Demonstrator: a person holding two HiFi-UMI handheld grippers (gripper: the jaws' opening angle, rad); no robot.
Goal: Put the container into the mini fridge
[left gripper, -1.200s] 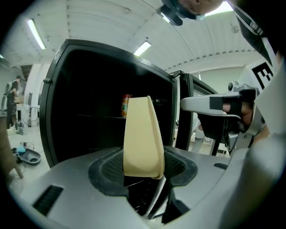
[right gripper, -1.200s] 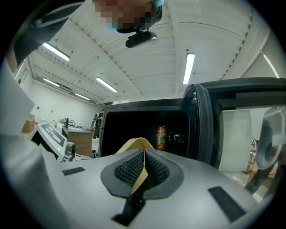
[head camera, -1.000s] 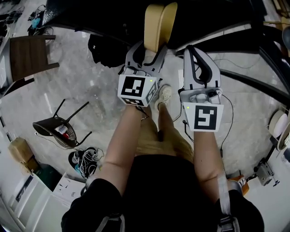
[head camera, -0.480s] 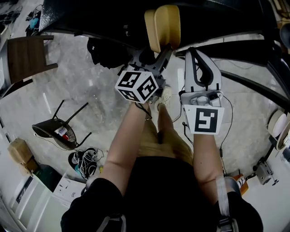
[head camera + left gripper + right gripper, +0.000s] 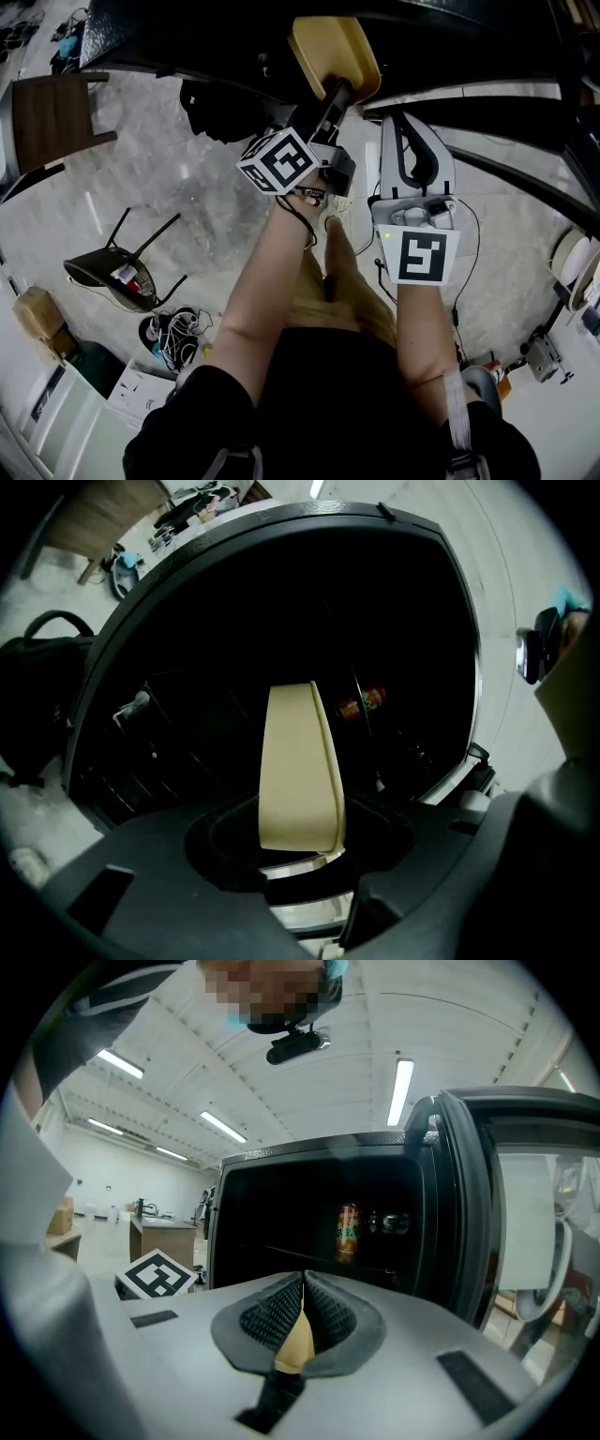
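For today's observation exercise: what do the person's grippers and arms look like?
The left gripper and right gripper have light grey moulded bodies, each bearing a white cube with black square markers. The fingers are dark and textured. A thin black cable trails from the right one. The person wears a black short-sleeved top.

Pale marble floor (image 5: 169, 206) bears a wooden chair (image 5: 52, 117).

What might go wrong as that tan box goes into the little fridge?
The left tool grips the tan container by one end only, with most of it sticking out ahead, so it may slip or sag. A can already stands inside the mini fridge, and the container might knock it over if pushed in carelessly.
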